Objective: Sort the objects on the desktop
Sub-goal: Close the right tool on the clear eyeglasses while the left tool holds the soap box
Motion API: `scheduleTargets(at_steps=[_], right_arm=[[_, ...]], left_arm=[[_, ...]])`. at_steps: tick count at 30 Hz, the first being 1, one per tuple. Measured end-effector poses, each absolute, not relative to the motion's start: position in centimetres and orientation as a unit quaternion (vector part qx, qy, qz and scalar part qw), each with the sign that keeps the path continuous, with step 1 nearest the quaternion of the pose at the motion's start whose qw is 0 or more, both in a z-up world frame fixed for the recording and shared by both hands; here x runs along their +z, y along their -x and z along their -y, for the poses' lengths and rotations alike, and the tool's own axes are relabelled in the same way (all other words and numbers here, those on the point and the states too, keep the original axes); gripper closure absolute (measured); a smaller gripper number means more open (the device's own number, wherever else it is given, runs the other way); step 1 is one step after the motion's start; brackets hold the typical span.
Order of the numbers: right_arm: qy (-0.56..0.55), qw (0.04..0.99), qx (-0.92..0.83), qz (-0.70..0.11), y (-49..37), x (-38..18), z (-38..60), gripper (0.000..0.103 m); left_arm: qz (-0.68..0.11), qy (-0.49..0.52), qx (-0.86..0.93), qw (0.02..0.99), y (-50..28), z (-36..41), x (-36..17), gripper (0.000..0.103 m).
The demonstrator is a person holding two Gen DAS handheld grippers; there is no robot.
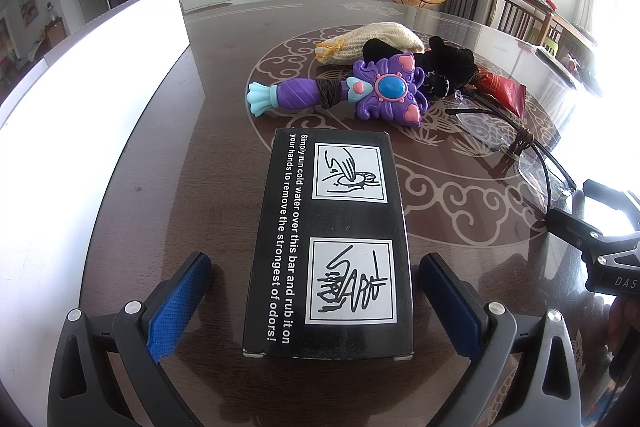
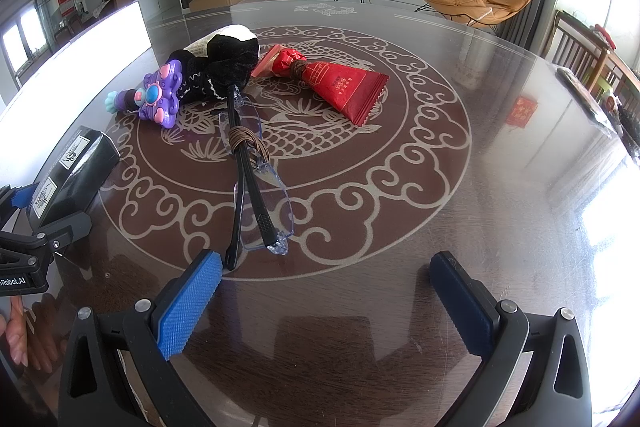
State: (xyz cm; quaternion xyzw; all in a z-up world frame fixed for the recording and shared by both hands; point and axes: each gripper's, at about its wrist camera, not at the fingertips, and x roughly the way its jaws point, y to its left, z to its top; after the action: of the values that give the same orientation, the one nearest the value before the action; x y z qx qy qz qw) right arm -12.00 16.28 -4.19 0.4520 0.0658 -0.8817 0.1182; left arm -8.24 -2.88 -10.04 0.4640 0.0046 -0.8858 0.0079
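Our left gripper (image 1: 316, 303) is spread wide around the black box (image 1: 328, 247), low center of frame, pads not touching yet. We'd center up, then squeeze the long sides evenly. Right gripper (image 2: 326, 303) sits open and empty, glasses (image 2: 256, 187) just above it.

Black box (image 1: 328, 247) — flat, toy wand (image 1: 340, 93) beyond

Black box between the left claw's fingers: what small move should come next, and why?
Probably close the left claw on the black box. Both blue pads stand open on either side of it with gaps showing, the box lies flat on the table, and the right claw is open over bare tabletop.
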Motion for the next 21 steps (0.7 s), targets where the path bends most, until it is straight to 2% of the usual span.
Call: scheduleTargets(at_steps=[6, 10, 11, 13, 14, 16, 17, 18, 19, 21], right_arm=[[-0.453, 0.118, -0.881, -0.067, 12.0, -4.2, -16.3, 0.000], [-0.524, 0.143, -0.835, -0.082, 15.1, -3.0, -15.2, 0.001], [-0.526, 0.156, -0.832, -0.082, 15.7, -2.4, -14.8, 0.001], [-0.531, 0.170, -0.824, -0.100, 17.1, -1.3, -13.4, 0.001], [-0.532, 0.170, -0.822, -0.113, 17.8, -1.0, -12.5, 0.001], [-0.529, 0.175, -0.819, -0.135, 18.9, -0.8, -10.8, 0.004], [-0.527, 0.179, -0.818, -0.143, 19.4, -0.8, -10.0, 0.009], [-0.530, 0.183, -0.815, -0.148, 19.9, -1.1, -9.4, 0.031], [-0.541, 0.184, -0.806, -0.153, 20.3, -1.6, -8.9, 0.075], [-0.555, 0.189, -0.797, -0.142, 20.5, -2.0, -8.5, 0.090]], left_arm=[[0.008, -0.477, -0.879, -0.013, 8.6, 3.0, -9.9, 0.000], [0.021, -0.496, -0.867, -0.038, 9.2, 3.5, -9.7, 0.002], [0.021, -0.493, -0.869, -0.037, 9.3, 3.6, -9.4, 0.009], [0.022, -0.488, -0.871, -0.046, 9.6, 3.5, -8.8, 0.038], [0.022, -0.487, -0.872, -0.053, 9.6, 3.3, -8.6, 0.045], [0.029, -0.488, -0.871, -0.054, 9.8, 3.1, -8.6, 0.045], [0.030, -0.486, -0.872, -0.054, 9.5, 3.2, -8.6, 0.045], [0.030, -0.483, -0.873, -0.052, 9.1, 3.4, -8.7, 0.045], [0.027, -0.482, -0.874, -0.052, 8.7, 3.6, -8.7, 0.045], [0.010, -0.478, -0.876, -0.053, 7.6, 4.4, -8.4, 0.045]])
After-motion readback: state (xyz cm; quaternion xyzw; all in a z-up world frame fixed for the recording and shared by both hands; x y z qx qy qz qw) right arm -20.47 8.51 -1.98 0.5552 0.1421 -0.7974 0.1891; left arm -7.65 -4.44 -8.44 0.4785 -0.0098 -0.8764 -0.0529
